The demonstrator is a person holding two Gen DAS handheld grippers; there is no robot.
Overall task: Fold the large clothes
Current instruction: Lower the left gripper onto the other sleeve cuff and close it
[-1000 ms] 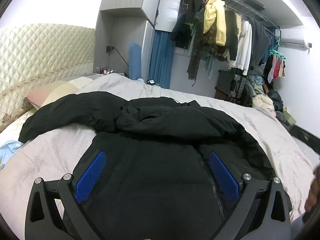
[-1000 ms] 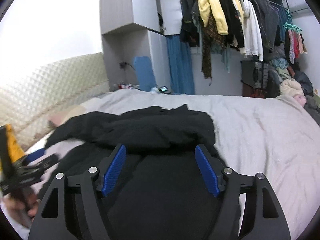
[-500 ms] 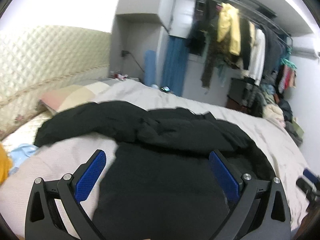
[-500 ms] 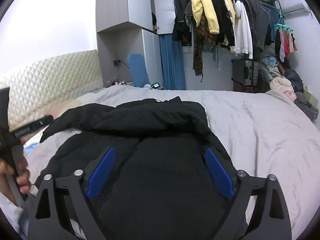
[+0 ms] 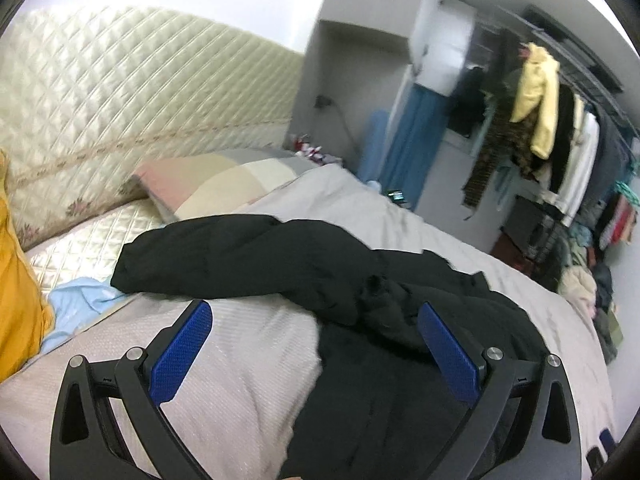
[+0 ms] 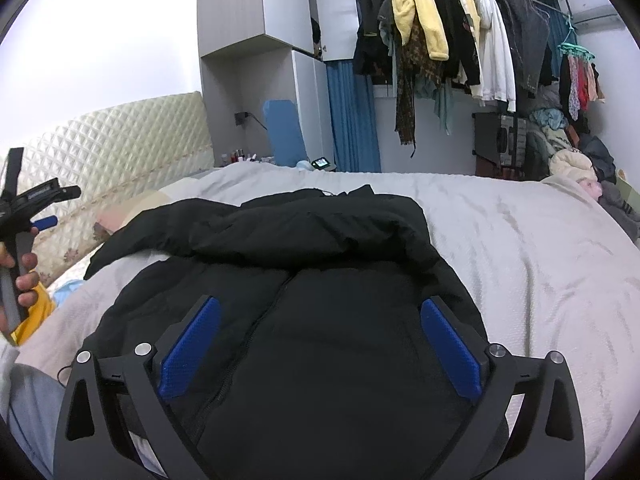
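Observation:
A large black zip jacket [image 6: 320,320] lies spread on the bed, its sleeves folded across the upper part. In the left wrist view the jacket [image 5: 360,300] fills the right and middle, with one sleeve reaching left. My left gripper [image 5: 316,344] is open and empty, above the bedspread at the jacket's left edge. My right gripper [image 6: 320,344] is open and empty, hovering over the jacket's body near the zip. The left gripper [image 6: 40,208] also shows at the far left of the right wrist view, held in a hand.
The bed has a pale bedspread [image 6: 540,260], a quilted headboard [image 5: 120,100] and a pillow [image 5: 224,184]. A yellow garment [image 5: 16,280] and a light blue cloth [image 5: 76,296] lie at the left. A rack of hanging clothes [image 6: 460,40] stands behind the bed.
My left gripper has swung left, off the jacket's middle toward its left edge and the headboard. My right gripper has stayed over the jacket, open.

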